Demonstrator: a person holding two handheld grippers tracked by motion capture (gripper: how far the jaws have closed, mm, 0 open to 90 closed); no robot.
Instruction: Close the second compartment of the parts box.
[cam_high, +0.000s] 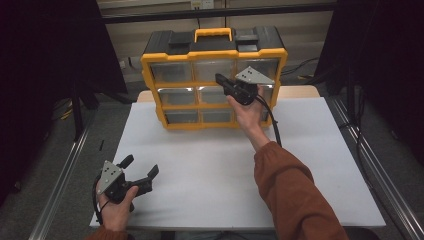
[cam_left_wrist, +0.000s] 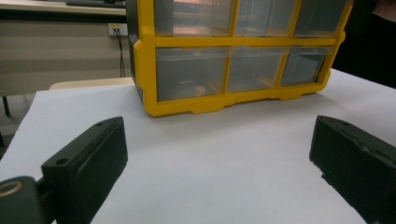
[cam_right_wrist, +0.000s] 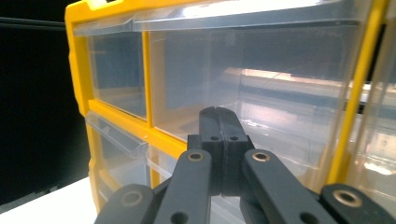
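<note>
— Two grippers on the list; first entry?

— Right gripper (cam_high: 220, 79): raised in front of the yellow drawer cabinet (cam_high: 214, 125), tips at the middle column between the top and middle rows. In the right gripper view its jaws are pressed flat together with nothing between them, right up against a clear top-row drawer (cam_right_wrist: 261, 74). Whether the tips touch the drawer front cannot be told.

— Second entry?

— Left gripper (cam_high: 141, 169): low at the near left corner of the white table (cam_high: 210, 170), held in a hand (cam_high: 117, 210). Jaws stand wide apart, bare table between them, well away from the cabinet.

— Cabinet location?

— Far edge of the table, upright, nine clear drawers in three rows, all closed; yellow carry handle (cam_high: 213, 33) on top.
</note>
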